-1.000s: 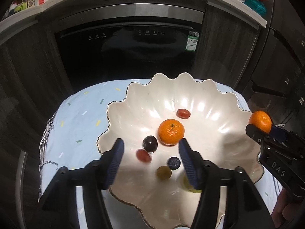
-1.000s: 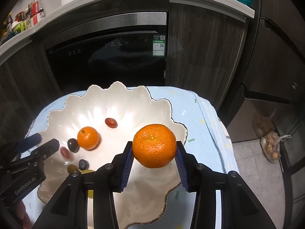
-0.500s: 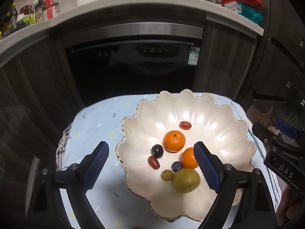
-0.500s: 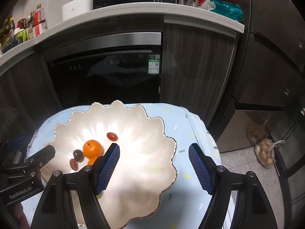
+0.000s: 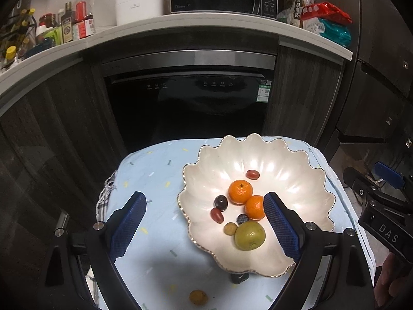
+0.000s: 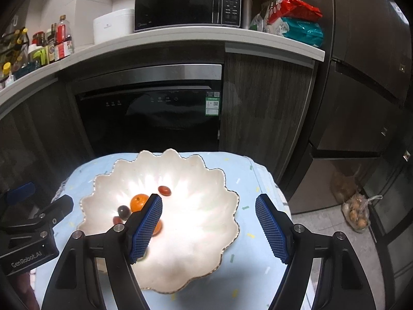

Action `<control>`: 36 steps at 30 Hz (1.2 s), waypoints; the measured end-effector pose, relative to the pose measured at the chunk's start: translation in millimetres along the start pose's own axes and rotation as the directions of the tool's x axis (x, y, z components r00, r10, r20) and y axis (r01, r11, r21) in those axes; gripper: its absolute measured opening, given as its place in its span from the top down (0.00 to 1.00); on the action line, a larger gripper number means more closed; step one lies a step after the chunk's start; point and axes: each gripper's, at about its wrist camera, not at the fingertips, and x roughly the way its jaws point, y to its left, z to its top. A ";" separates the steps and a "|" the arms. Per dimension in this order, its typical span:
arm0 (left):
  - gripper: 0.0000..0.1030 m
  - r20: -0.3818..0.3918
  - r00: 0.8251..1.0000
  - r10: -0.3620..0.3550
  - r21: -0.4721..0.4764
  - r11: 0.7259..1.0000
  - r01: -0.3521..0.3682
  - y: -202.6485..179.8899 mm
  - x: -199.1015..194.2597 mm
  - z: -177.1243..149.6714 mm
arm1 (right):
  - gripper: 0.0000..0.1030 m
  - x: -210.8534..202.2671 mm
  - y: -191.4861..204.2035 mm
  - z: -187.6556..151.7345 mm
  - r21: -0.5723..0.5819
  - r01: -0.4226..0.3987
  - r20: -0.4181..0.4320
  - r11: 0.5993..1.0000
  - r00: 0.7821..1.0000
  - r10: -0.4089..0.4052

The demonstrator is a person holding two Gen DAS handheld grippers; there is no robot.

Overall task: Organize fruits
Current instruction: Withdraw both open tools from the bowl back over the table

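Note:
A white scalloped bowl (image 5: 296,170) (image 6: 196,206) stands on a light blue cloth. In it lie two oranges (image 5: 240,192) (image 5: 255,207), a green fruit (image 5: 249,235), a dark plum (image 5: 220,202), red fruits (image 5: 252,174) (image 5: 216,215), a blueberry (image 5: 242,218) and a small yellowish fruit (image 5: 230,228). A small orange fruit (image 5: 198,297) and a dark fruit (image 5: 239,278) lie on the cloth in front of the bowl. My left gripper (image 5: 205,230) is open and empty, raised over the bowl's left rim. My right gripper (image 6: 208,228) is open and empty above the bowl.
The cloth-covered table (image 5: 155,170) stands before a black dishwasher (image 5: 191,103) and dark cabinets. A counter above holds a microwave (image 6: 187,2), bottles (image 5: 74,20) and snack bags (image 6: 294,18). A bag of produce (image 6: 357,213) lies on the floor at right.
My right gripper let go of the orange, which now lies in the bowl beside the other one. Both grippers opened wide and pulled up and back from the bowl.

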 end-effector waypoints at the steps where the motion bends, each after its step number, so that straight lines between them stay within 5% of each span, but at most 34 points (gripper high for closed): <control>1: 0.10 0.001 1.000 0.004 -0.002 1.000 -0.004 1.6 -2.5 -0.6 | 0.27 -3.0 2.2 -0.5 -0.003 -0.003 0.004 1.000 1.000 0.003; 36: 0.10 0.017 0.995 0.096 -0.038 0.995 -0.095 32.6 -46.5 -66.2 | 0.27 -47.3 37.0 -47.5 -0.088 -0.083 0.046 0.993 0.995 0.087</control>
